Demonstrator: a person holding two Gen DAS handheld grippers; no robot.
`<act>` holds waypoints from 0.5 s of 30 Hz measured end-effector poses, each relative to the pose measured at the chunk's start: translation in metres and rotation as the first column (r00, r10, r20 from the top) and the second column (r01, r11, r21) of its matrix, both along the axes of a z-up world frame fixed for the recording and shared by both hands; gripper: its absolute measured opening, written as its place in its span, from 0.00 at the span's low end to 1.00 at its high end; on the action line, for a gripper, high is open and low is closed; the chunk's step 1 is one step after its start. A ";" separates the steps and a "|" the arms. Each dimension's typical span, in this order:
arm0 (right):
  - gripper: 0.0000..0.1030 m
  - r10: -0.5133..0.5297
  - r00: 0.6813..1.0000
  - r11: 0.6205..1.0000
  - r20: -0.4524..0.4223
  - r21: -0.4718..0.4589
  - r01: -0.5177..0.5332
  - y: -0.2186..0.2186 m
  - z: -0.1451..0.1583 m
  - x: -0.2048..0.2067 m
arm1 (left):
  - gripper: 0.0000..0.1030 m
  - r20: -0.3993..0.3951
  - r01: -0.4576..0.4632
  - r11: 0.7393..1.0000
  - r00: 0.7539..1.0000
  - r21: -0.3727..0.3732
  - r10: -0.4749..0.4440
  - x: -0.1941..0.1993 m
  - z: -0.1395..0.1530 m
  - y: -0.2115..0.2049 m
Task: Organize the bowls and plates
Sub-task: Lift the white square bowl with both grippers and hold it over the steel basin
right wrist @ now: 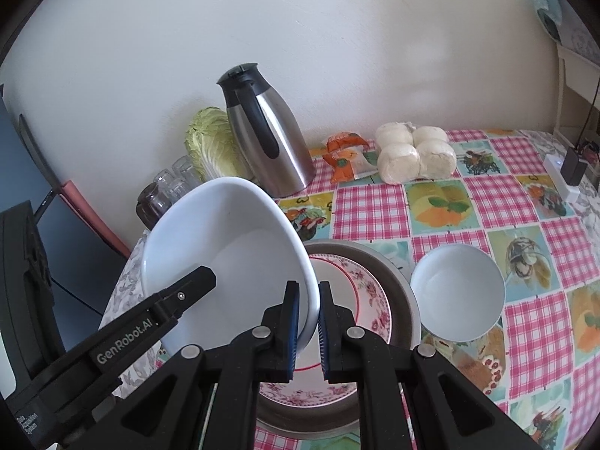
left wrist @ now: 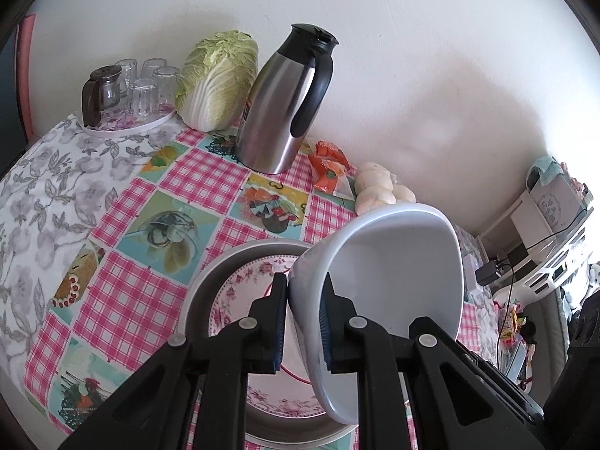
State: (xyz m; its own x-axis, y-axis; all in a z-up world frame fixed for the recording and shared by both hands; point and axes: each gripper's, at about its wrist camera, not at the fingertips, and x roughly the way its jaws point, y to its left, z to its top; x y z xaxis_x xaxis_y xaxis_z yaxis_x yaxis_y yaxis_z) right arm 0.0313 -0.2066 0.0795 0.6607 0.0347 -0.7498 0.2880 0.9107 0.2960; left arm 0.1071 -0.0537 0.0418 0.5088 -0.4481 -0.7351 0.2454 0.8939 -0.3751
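Note:
A large white bowl (left wrist: 393, 281) is held tilted above a floral plate (left wrist: 247, 281) that lies in a grey metal dish (left wrist: 202, 285). My left gripper (left wrist: 303, 322) is shut on the bowl's left rim. My right gripper (right wrist: 308, 322) is shut on the opposite rim of the same bowl (right wrist: 225, 255); the left gripper's finger (right wrist: 187, 288) shows inside it. The plate (right wrist: 367, 292) and dish (right wrist: 401, 285) lie under the bowl. A smaller white bowl (right wrist: 457, 292) stands upright on the checked tablecloth to the dish's right.
A steel thermos jug (right wrist: 270, 142), a cabbage (right wrist: 210, 142), a tray of glasses (left wrist: 131, 86), an orange packet (right wrist: 343, 153) and bagged buns (right wrist: 412, 153) stand along the wall. A charger and power strip (right wrist: 566, 172) lie at the far right edge.

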 end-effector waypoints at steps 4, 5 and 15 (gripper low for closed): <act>0.10 -0.008 1.000 1.000 -0.006 0.007 0.008 -0.006 -0.001 -0.001 | 0.16 -0.001 0.009 1.000 1.000 0.010 -0.009 -0.001 -0.002 -0.005; 0.10 -0.009 1.000 1.000 -0.008 0.009 0.009 -0.007 -0.001 -0.002 | 0.16 -0.001 0.010 1.000 1.000 0.012 -0.010 -0.001 -0.002 -0.005; 0.10 -0.022 0.999 0.999 -0.036 0.032 0.023 -0.015 -0.008 -0.002 | 0.16 -0.017 0.026 0.999 1.000 0.041 -0.025 -0.002 -0.009 -0.014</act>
